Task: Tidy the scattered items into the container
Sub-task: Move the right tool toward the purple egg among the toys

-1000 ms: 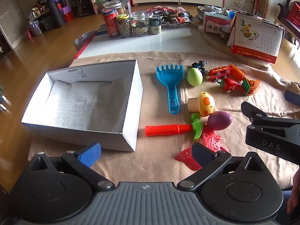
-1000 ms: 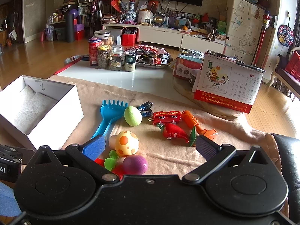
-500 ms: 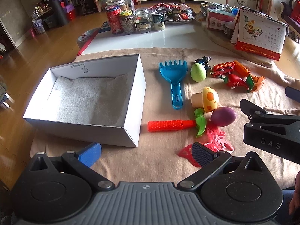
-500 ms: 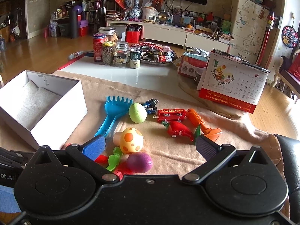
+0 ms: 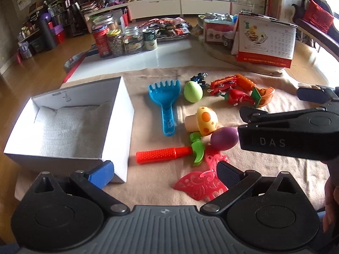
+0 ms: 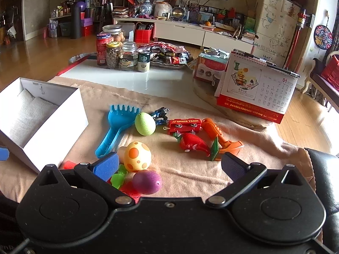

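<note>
Nearest us, both tongs, left (image 5: 163, 172) and right (image 6: 168, 165), gape wide, gripping nothing. Bare cloth lies beside the white box (image 5: 115, 127), whose near corner meets our left pad. Right of the box: one hammer (image 5: 169, 153), two eggs, purple (image 5: 224, 138) and green (image 5: 192, 91), one mushroom (image 5: 204, 121), one rake (image 5: 166, 103).

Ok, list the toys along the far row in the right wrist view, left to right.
blue rake → green egg → red train → orange scoop
</note>
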Available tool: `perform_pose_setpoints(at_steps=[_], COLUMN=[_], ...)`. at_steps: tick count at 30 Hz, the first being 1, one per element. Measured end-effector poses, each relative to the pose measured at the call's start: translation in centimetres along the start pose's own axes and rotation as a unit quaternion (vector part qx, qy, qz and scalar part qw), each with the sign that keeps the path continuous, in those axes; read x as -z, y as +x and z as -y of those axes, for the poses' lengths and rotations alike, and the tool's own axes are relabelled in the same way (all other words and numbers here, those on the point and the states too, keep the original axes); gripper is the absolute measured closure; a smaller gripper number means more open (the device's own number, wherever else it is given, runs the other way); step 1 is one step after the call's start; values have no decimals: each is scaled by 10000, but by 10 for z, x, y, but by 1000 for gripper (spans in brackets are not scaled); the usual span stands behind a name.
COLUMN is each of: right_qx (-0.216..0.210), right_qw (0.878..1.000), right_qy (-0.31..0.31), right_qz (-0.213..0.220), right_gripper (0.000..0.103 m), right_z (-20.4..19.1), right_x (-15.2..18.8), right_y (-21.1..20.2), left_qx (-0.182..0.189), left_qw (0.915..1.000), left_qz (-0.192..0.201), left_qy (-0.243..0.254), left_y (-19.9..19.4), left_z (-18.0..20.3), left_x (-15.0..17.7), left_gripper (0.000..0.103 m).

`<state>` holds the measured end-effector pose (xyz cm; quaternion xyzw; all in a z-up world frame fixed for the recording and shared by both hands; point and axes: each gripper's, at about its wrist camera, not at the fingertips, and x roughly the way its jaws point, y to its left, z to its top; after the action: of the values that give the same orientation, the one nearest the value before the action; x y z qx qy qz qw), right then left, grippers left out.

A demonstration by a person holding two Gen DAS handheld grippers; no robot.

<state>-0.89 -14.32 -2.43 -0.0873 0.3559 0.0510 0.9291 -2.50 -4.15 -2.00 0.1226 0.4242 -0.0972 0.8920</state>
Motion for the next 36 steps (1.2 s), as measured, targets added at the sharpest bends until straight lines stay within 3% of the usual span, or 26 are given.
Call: perform_pose_setpoints(at_steps=[3,6,12,16,18,22,25,27,33,36], right_qx=[22,45,106,-33,-79,-110,-123,-147,-325,-507], right_qw=[10000,9999,9991,9966,9953,9933,9903,9893,9849,9804], right_qy=[33,39,44,338,430,641,890,979,1324,1397], right_qz=[-46,-102,-415,-748,-865,-960,-1060,-1069,-1072,-1297], right_gripper=[3,3,3,4,4,4,4,4,5,17], right_z=[10,22,52,74,82,100,115,122,132,126], right_x=[-5,-12,-27,-33,-34,-33,-34,-38,-45,-43], right_y=[2,7,32,58,70,93,109,118,141,150], left_qx=[312,816,264,833,973,887,1319,1522,803,759], left_qw=[9988,9961,9989,9957,9950,9951,9849,9792,9930,9935], left_qz=[-134,-235,107,168,6,-378,-1121,-1274,-857,-850], left_qy=[345,228,372,365,209,213,-30,-428,-162,-41], left_y=[7,14,30,48,62,94,124,134,129,131], left_z=[10,9,9,6,6,13,10,4,7,8], left_x=[-3,-8,-27,-47,-55,-60,-60,-62,-75,-80], left_gripper=[0,0,0,0,0,0,1,1,1,1])
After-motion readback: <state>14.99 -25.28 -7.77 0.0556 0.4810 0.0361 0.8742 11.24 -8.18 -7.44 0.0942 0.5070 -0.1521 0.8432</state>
